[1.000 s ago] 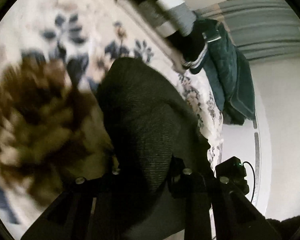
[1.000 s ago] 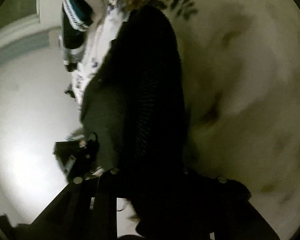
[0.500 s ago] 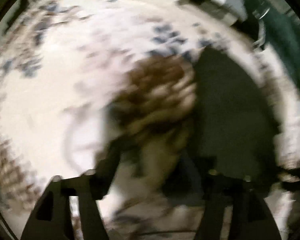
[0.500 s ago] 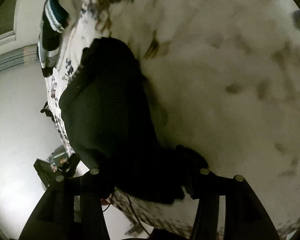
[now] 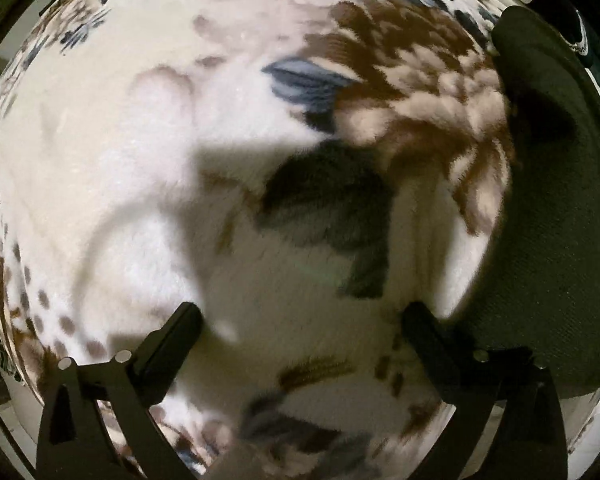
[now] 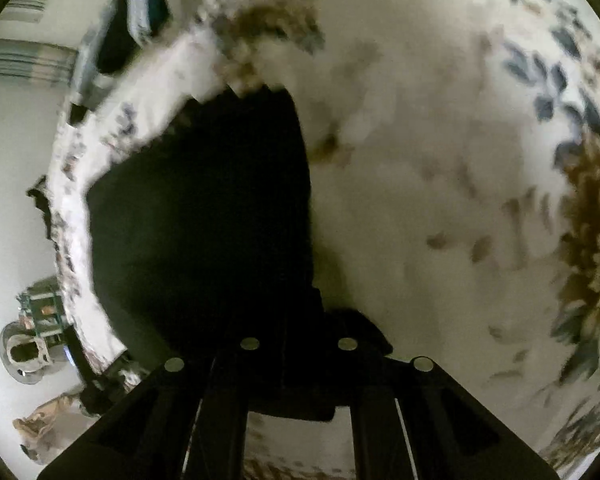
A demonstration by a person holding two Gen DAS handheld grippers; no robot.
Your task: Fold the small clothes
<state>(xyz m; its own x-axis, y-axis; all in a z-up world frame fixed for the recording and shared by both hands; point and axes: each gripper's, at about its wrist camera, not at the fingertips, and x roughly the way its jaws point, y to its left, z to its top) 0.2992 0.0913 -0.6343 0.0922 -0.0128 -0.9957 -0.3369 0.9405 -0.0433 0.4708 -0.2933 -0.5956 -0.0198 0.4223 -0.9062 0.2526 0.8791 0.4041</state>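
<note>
A small dark knitted garment lies flat on the floral fleece blanket near the bed's edge. My right gripper is shut on the garment's near edge. In the left wrist view the same garment lies at the far right. My left gripper is open and empty, close above the bare blanket, to the left of the garment. Its fingers touch no cloth.
A pile of dark and striped clothes lies at the far edge of the bed. The white floor lies beyond the bed's edge, with a small device and a crumpled brown thing on it.
My left gripper has let go of the dark garment, opened and swung left over the blanket. My right gripper has closed on the garment's edge, and the garment now lies flat.
</note>
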